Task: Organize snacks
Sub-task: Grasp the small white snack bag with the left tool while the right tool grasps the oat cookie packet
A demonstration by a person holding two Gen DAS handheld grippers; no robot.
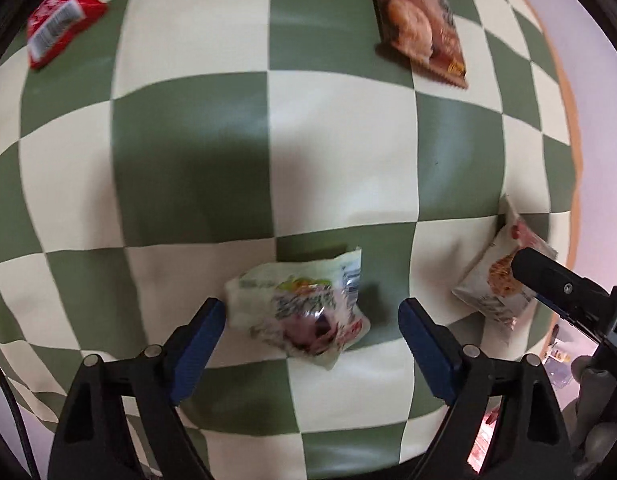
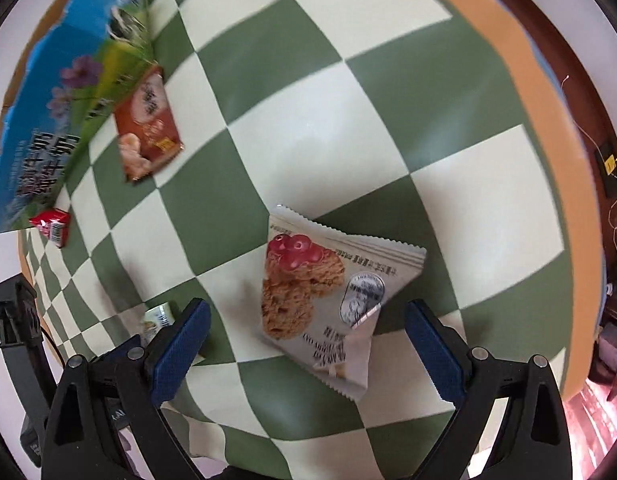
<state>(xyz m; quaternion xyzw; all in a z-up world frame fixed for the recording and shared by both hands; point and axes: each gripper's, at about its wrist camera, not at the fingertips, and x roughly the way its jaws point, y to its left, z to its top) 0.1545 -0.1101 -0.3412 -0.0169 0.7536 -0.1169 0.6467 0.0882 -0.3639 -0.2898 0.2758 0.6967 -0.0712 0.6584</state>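
Observation:
A crumpled pale green and white snack packet (image 1: 304, 312) lies on the checkered cloth between the blue pads of my left gripper (image 1: 312, 320). The jaws stand open, with a gap on the right side. In the right wrist view a white cookie packet with red berries (image 2: 320, 300) lies flat between the pads of my right gripper (image 2: 308, 320), which is open and does not touch it. That cookie packet (image 1: 492, 280) also shows at the left view's right edge, partly under the black right gripper (image 1: 548, 280). Both grippers point steeply down at the table.
A brown snack packet (image 2: 148, 128) lies against a blue and green milk carton box (image 2: 68, 80) at the far side. A small red packet (image 2: 52, 226) lies beside the box. The green and cream cloth (image 1: 188, 160) covers a round table with an orange rim (image 2: 528, 80).

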